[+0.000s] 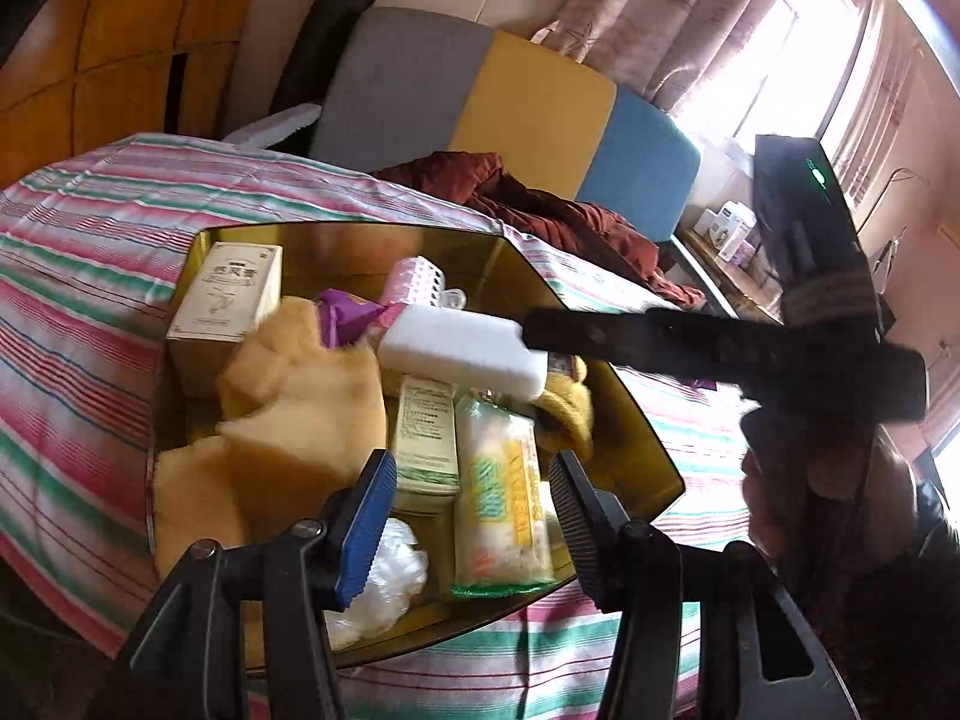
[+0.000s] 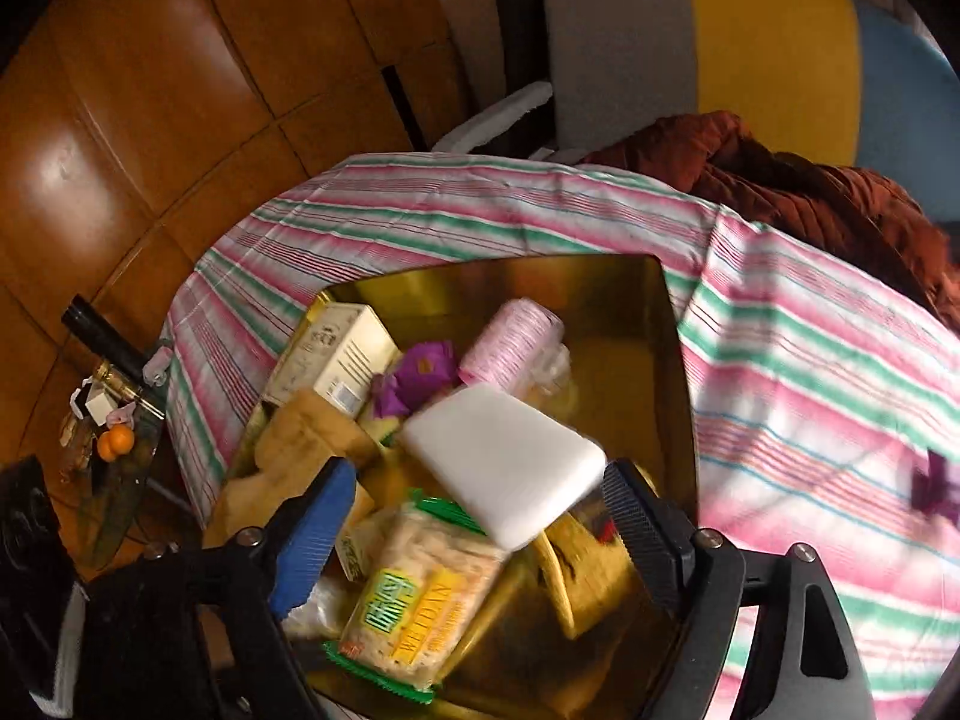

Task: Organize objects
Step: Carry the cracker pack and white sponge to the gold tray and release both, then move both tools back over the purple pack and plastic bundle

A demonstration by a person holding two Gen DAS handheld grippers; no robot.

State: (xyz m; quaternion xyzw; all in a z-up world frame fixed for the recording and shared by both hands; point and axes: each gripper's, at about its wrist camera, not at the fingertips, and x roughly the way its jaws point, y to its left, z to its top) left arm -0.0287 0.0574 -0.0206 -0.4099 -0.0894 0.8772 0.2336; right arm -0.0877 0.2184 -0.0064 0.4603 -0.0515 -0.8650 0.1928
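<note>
An open gold tin (image 1: 636, 438) (image 2: 672, 324) stands on a striped cloth. It holds a cream box (image 1: 228, 300) (image 2: 342, 354), yellow sponges (image 1: 300, 396), a pink roller (image 2: 513, 339), a green-and-white box (image 1: 426, 438) and a snack pack (image 1: 504, 492) (image 2: 414, 594). A white foam block (image 1: 456, 348) (image 2: 504, 462) lies tilted on top. My right gripper (image 2: 477, 534) is open around the block, its pads not pressing it; one of its fingers (image 1: 600, 339) reaches in from the right. My left gripper (image 1: 471, 516) hangs open over the tin's near end, holding nothing.
The striped cloth (image 1: 90, 276) (image 2: 810, 372) covers the table. Behind it are a grey, yellow and blue chair back (image 1: 528, 102) and a rust-red jacket (image 1: 540, 210). A glass side table with oranges (image 2: 114, 441) stands low at the left, before wooden panelling (image 2: 150, 90).
</note>
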